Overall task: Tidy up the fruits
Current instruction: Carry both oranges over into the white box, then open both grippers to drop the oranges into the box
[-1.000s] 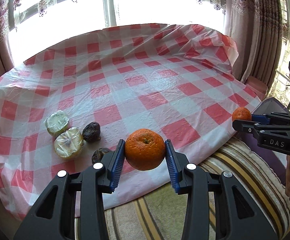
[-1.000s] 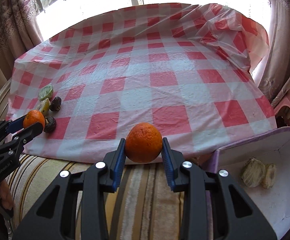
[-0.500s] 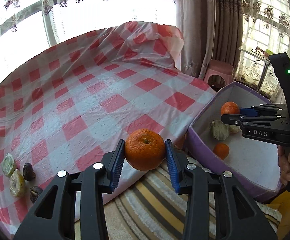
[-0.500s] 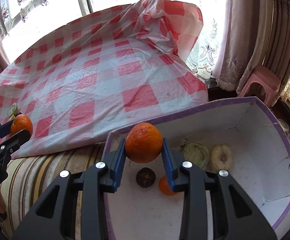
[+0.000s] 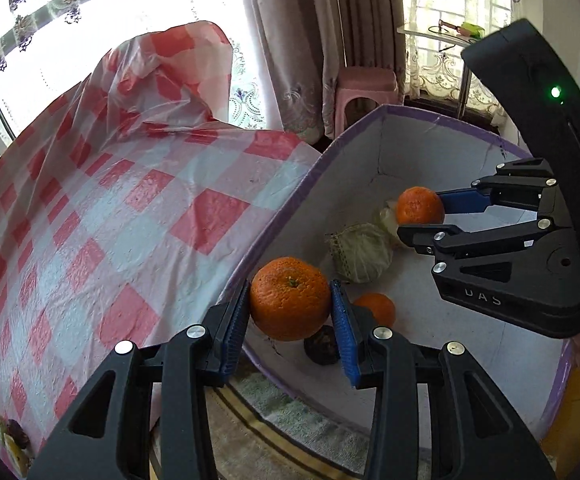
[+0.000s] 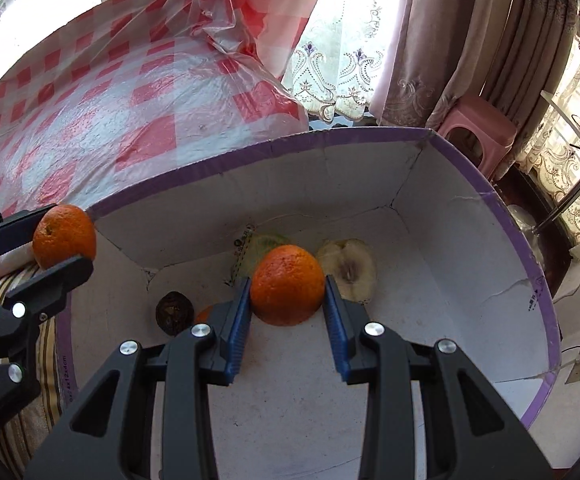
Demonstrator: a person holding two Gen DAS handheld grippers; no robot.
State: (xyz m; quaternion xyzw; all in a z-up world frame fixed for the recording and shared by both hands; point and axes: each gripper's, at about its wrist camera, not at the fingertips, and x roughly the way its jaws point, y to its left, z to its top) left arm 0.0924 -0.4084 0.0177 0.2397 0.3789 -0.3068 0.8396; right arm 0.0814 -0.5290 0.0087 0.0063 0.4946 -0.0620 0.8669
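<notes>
Left wrist view: the left hand-held gripper (image 5: 290,300) is clamped on an orange (image 5: 290,298) above the near-left rim of the purple-edged box (image 5: 273,220). The right hand-held gripper (image 6: 285,298) pinches a 2nd orange (image 6: 287,290) over the box floor, near a halved pale fruit (image 6: 348,270) and a dark fruit (image 6: 173,312).

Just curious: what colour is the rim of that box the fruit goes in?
Purple, on a white box; the right wrist view shows it best.
</notes>
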